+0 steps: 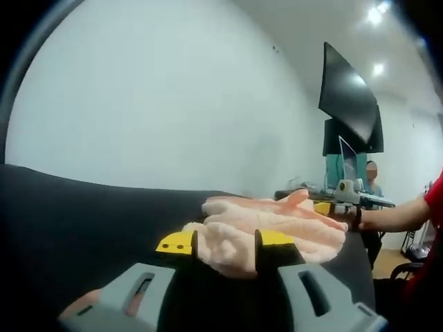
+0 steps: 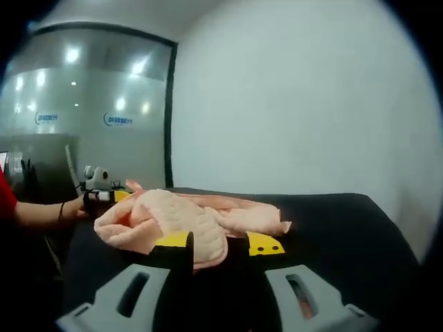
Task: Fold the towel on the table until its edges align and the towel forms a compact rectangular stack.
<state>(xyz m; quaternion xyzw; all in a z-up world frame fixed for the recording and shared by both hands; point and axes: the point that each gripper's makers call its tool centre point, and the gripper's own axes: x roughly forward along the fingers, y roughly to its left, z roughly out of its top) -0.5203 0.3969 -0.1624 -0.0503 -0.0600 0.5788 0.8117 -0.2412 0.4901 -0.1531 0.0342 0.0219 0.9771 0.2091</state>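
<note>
Here the pink towel [image 1: 277, 225] lies bunched at frame centre on the black table [image 1: 83, 221], and an edge is clamped by each of the left gripper [image 1: 225, 247] and right gripper [image 2: 218, 247]. Both corners should be lifted level and drawn across together so edges meet.

We see the towel [image 1: 273, 228] lying bunched on the table [image 1: 83, 221], its near edge between our left gripper's [image 1: 225, 250] jaws, the rest spreading ahead and rightward. Beyond the far end, the right gripper [image 1: 342, 200] meets it. From the right gripper view, the towel [image 2: 187, 218] sits between the right gripper's [image 2: 220, 250] jaws, and the left gripper [image 2: 104, 190] lies ahead-left.
</note>
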